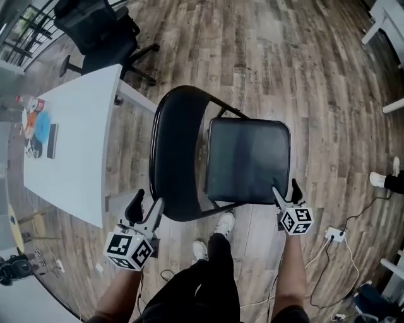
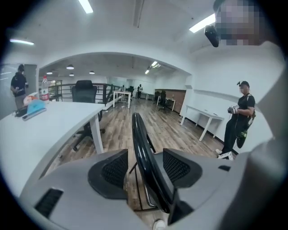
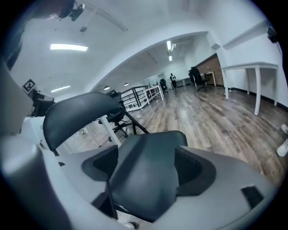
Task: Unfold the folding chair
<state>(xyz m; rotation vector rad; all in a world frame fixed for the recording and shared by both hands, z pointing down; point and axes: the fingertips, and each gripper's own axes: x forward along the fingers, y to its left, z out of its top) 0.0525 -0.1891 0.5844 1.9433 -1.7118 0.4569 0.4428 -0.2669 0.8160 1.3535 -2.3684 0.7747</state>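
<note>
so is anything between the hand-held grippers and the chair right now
Nothing visible. The backrest edge passes between the open jaws of the left hand-held gripper; the seat sits right at the open jaws of the right hand-held gripper.

Floor: grey-brown wood planks (image 1: 265,57) run through the whole room.
Left: a white table (image 1: 76,164) carries small items (image 1: 38,126) at its far end; a black office chair (image 1: 101,31) stands beyond it.
Far left: a black railing (image 2: 105,92).
Right: a white desk (image 2: 202,117) stands along the white wall (image 2: 211,96); a power strip (image 1: 334,236) with cables lies on the near floor.
Ceiling: white, with lit strip lights (image 2: 85,5).
</note>
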